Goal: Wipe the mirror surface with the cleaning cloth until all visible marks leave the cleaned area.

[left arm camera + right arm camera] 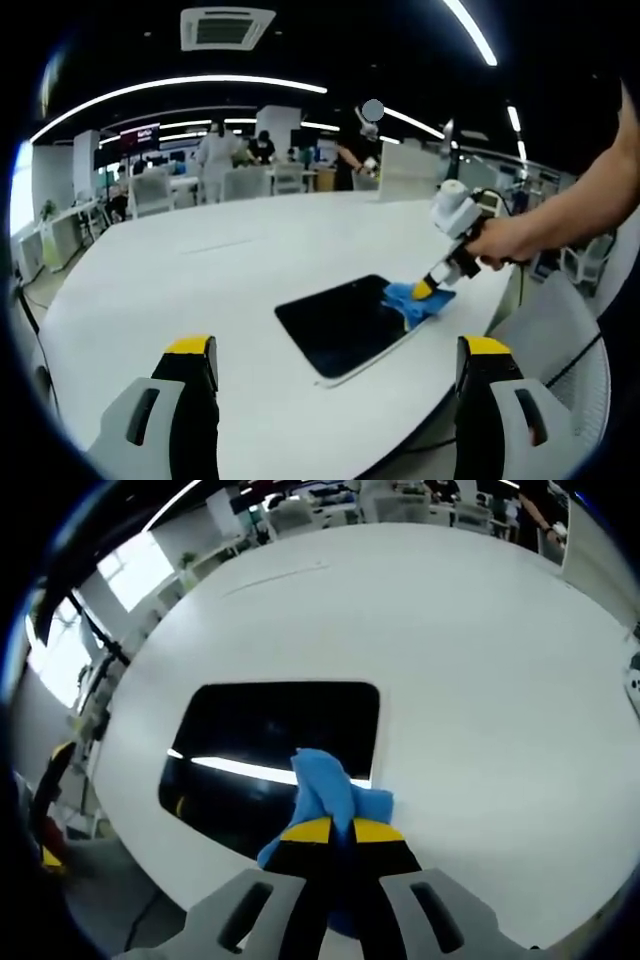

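Note:
A dark rectangular mirror (pixel 345 322) (pixel 270 745) lies flat on the white table (pixel 200 280) (pixel 480 660). A blue cleaning cloth (pixel 415 300) (pixel 325 790) rests on the mirror's right edge, bunched up. My right gripper (pixel 342 830) (pixel 428 291) is shut on the cloth and presses it down onto the mirror; a hand holds it in the left gripper view. My left gripper (pixel 335 350) stands open near the table's front edge, short of the mirror, with nothing between its jaws.
A grey chair (pixel 560 350) stands at the table's right edge. Desks, white chairs and several people (pixel 215 155) are far behind the table. The mirror reflects a ceiling light strip (pixel 240 770).

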`<state>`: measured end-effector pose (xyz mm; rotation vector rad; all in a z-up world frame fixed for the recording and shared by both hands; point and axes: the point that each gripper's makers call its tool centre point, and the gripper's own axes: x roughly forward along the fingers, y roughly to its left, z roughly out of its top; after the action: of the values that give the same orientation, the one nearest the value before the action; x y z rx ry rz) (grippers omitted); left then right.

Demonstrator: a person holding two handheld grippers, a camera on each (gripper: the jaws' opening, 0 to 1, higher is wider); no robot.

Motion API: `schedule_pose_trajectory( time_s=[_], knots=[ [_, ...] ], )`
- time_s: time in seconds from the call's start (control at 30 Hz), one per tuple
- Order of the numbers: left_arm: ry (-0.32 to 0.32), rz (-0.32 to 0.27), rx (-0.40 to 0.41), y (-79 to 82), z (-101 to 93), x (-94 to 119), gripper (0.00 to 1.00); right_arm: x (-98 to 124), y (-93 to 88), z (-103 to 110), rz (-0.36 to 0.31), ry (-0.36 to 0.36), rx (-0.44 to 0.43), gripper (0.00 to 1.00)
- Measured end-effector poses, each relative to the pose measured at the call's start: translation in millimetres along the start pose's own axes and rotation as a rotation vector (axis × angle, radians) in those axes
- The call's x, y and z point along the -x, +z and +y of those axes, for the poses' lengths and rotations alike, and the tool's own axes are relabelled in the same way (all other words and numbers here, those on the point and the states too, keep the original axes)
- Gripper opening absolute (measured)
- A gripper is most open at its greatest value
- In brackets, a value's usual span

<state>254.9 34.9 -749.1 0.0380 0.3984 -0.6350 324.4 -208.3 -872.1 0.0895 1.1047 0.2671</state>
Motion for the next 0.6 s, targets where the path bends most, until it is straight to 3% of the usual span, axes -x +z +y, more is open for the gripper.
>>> schedule_pose_trajectory(
  time_s=[0.6],
  knots=[
    [-0.011, 0.003, 0.004, 0.4, -3.5, 0, 0.99, -1, 0.5, 11, -0.002, 0.014, 0.0, 0.0]
  ],
)
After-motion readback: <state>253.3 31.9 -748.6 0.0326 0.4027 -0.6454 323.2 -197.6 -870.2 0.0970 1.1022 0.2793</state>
